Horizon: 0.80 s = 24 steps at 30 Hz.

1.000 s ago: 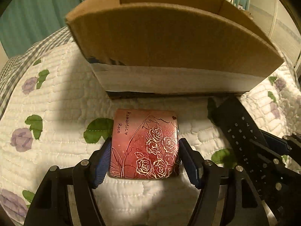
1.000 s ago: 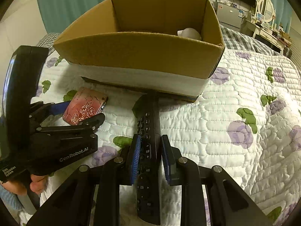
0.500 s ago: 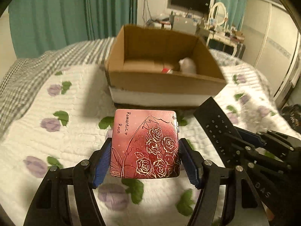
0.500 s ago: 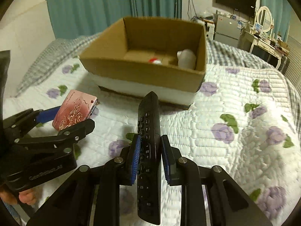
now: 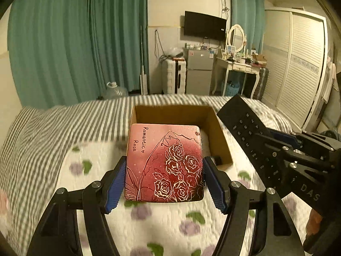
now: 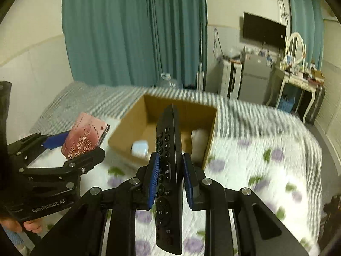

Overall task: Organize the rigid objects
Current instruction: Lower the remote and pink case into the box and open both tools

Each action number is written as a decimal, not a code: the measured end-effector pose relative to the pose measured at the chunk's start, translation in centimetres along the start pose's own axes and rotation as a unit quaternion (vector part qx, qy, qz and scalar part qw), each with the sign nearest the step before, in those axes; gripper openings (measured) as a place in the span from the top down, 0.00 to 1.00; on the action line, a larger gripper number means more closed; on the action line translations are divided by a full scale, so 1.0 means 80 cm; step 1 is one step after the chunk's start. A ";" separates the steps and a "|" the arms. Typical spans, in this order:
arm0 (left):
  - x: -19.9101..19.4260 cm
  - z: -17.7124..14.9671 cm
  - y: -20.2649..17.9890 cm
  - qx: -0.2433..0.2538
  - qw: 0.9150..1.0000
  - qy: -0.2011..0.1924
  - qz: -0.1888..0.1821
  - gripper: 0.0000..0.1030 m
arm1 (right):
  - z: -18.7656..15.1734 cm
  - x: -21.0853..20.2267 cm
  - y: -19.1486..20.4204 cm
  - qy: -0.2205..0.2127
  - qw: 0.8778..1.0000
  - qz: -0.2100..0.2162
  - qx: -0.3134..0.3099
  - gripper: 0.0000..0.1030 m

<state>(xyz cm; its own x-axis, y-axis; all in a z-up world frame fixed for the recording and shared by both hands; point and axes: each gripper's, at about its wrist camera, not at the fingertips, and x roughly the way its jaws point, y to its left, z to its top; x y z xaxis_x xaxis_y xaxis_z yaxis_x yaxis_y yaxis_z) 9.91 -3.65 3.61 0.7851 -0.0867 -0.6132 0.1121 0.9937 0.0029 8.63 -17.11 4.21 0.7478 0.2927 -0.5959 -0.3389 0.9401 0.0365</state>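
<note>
My left gripper [image 5: 163, 181] is shut on a flat pink rose-printed case [image 5: 164, 162] and holds it in the air above the quilt, in front of the open cardboard box [image 5: 221, 140]. The case also shows in the right wrist view [image 6: 85, 138]. My right gripper [image 6: 170, 179] is shut on a black remote control [image 6: 169, 170], raised and pointing at the box [image 6: 127, 136]. The remote also shows in the left wrist view [image 5: 245, 132], to the right of the case.
The box stands on a bed with a white flowered quilt [image 6: 255, 170] and striped sheet [image 5: 64, 123]. Inside it lie a white-blue object [image 6: 139, 148] and a white object [image 6: 199, 138]. Teal curtains, a fridge and a dressing table stand behind.
Both grippers have lifted their objects up off the quilt. The box now appears lower and farther, with its inside in view.
</note>
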 end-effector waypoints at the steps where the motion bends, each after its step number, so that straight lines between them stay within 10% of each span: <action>1: 0.008 0.009 0.000 0.002 1.000 0.001 0.001 0.32 | 0.012 0.002 -0.003 -0.007 1.000 -0.001 -0.004 0.79; 24: 0.238 0.016 0.006 0.036 0.997 0.067 0.005 0.31 | 0.053 0.199 -0.069 0.038 0.999 -0.005 -0.023 0.79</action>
<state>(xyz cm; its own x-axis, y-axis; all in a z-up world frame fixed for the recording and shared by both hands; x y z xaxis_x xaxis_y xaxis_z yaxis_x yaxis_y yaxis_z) 25.70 -4.90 -7.03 0.6980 -0.0624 -0.7134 0.1526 0.9863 0.0632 24.83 -16.92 -2.04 0.7065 0.2687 -0.6548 -0.3594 0.9332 -0.0049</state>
